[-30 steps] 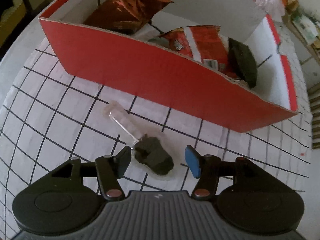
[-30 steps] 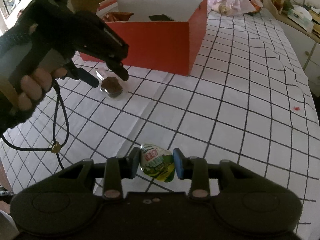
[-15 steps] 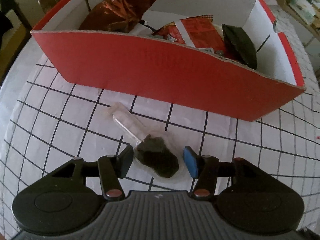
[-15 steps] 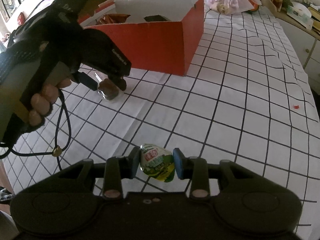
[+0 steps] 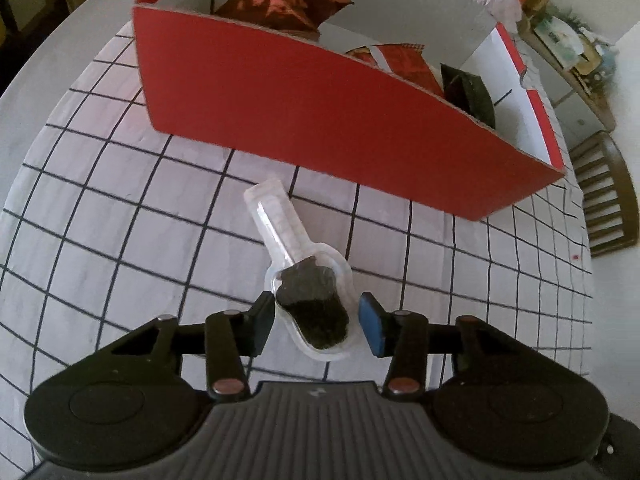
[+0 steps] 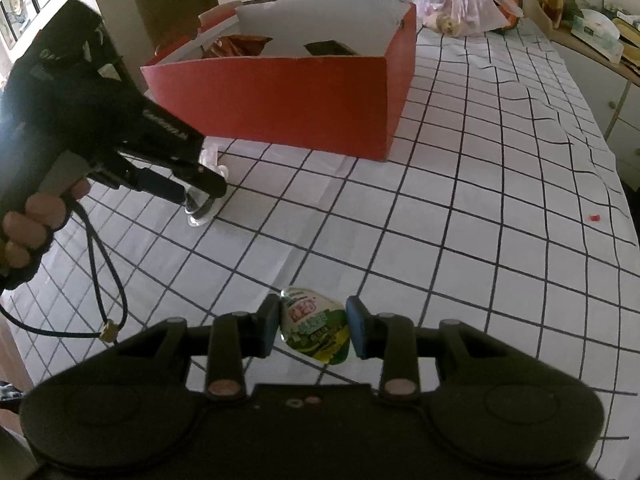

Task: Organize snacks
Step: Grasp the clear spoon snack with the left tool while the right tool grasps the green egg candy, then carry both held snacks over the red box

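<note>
The clear plastic spoon-shaped pack of dark snack (image 5: 312,312) is lying on the checked bench (image 5: 120,240) before the red cardboard box (image 5: 320,120); my left gripper (image 5: 318,322) is closing around it, while my right gripper (image 6: 312,330) is clamping the green foil-lidded jelly cup (image 6: 314,330), ready for boxing.

Both views are lit by soft, even daylight of moderate brightness; the checked tablecloth (image 5: 120,208) reads slightly washed out, with a pinkish tint beside the red box (image 5: 320,120) and only a faint shadow along that box's base. Strong fisheye distortion bends the cloth's grid lines toward the edges, and the corners fall to black vignette. Focus is soft overall, with fine detail smeared in the background clutter (image 6: 592,28) and the dark housings along the bottom underexposed.
</note>
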Demonstrator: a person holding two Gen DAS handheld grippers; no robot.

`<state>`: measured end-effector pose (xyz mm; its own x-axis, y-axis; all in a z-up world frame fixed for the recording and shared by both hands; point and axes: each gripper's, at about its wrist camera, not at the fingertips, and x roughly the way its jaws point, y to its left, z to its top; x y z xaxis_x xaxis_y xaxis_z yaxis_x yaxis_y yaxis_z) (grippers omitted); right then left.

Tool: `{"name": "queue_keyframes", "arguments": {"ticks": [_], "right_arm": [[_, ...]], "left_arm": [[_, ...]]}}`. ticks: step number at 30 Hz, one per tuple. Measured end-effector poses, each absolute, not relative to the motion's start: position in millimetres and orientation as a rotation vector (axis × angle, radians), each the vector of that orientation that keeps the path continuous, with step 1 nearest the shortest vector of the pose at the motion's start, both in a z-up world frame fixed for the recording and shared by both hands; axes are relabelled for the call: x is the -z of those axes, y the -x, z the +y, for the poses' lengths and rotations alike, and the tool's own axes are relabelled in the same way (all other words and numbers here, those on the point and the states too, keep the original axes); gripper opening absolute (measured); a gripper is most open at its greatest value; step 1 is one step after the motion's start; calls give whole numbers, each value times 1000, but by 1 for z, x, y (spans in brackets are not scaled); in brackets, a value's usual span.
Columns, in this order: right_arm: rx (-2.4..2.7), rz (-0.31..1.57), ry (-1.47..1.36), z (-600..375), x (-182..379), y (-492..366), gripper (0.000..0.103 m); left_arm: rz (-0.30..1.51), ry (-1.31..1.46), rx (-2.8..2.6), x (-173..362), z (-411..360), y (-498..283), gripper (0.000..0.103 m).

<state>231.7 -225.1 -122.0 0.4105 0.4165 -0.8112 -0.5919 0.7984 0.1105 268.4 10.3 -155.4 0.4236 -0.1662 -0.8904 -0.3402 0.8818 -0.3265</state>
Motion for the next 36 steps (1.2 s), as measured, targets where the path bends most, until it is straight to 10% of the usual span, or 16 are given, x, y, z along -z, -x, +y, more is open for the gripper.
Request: {"name": "queue_keyframes", "arguments": {"ticks": [36], "right_arm": [[-500, 804, 127, -179, 63, -186, 34]], "left_arm": [[1035, 550, 77, 96, 82, -205, 32]]}}
